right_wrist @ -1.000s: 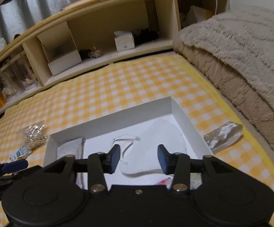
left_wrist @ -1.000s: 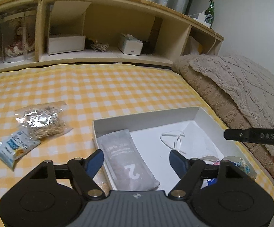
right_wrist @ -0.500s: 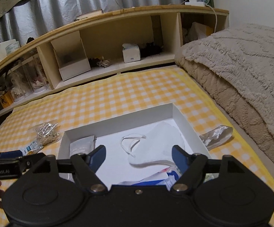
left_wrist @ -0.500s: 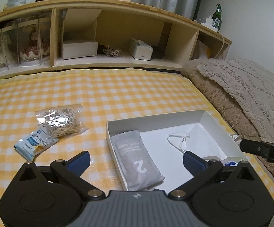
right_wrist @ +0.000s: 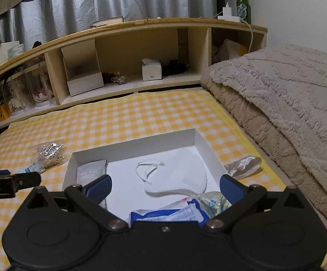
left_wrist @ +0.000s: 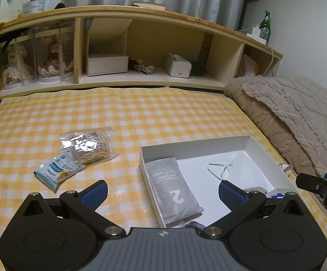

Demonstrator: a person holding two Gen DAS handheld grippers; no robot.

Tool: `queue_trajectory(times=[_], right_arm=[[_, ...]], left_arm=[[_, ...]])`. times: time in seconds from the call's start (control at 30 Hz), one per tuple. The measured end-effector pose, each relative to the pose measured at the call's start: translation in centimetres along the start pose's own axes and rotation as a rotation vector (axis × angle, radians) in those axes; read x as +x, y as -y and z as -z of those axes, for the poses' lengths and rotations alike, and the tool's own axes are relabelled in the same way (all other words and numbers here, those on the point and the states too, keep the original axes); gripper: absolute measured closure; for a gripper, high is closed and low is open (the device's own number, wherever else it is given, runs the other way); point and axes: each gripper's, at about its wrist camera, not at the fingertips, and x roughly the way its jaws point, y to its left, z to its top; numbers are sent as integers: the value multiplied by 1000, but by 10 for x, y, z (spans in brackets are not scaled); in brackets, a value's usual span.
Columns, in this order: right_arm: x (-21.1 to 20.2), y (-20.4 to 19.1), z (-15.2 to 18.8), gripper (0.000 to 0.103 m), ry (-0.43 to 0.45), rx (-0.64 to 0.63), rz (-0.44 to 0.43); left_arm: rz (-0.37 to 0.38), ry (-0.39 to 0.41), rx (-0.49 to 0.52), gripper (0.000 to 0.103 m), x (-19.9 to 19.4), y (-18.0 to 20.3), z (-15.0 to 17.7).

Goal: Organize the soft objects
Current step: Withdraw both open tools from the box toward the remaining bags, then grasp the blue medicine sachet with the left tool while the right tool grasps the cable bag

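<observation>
The left gripper (left_wrist: 162, 190) stands spread wide and empty above the near left wall of the shallow white cardboard box (left_wrist: 249, 139). The right gripper (right_wrist: 165, 186) is opening, nothing between its pads, over the white face mask (right_wrist: 181, 174) in that box. Ahead-left of the left gripper lie a clear bag of rubber bands (left_wrist: 88, 143) and a blue-white sachet (left_wrist: 58, 171); take one at a time, pinching the flat film edge, not the bulge.

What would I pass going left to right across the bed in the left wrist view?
Blue snack packet → clear bag of rubber bands → grey pouch marked 2 → white face mask → beige blanket.
</observation>
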Motion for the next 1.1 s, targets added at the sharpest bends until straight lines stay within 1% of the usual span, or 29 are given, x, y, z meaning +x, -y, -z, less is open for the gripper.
queue_trajectory(times=[0.27, 0.4, 0.53, 0.67, 0.8, 0.93, 1.03, 1.1], right_arm=[[6, -8, -1, 0, 7, -12, -23], [11, -19, -1, 0, 19, -6, -33], [16, -31, -4, 0, 30, 1, -64], [24, -45, -6, 0, 37, -22, -95], [36, -63, -7, 0, 30, -43, -132], [45, -85, -7, 0, 32, -84, -162], [52, -102, -9, 0, 33, -121, -191], [58, -114, -10, 0, 35, -141, -204]], left_arm=[[-53, 11, -21, 0, -11, -20, -4], [-90, 19, -32, 0, -18, -38, -8], [-128, 29, -39, 0, -25, -57, -11], [-156, 38, -50, 0, -31, -79, -12], [-162, 42, -79, 0, -32, -103, -15], [-150, 46, -101, 0, -26, -124, -13], [-147, 63, -84, 0, -17, -138, -9], [-144, 66, -47, 0, -9, -144, -6]])
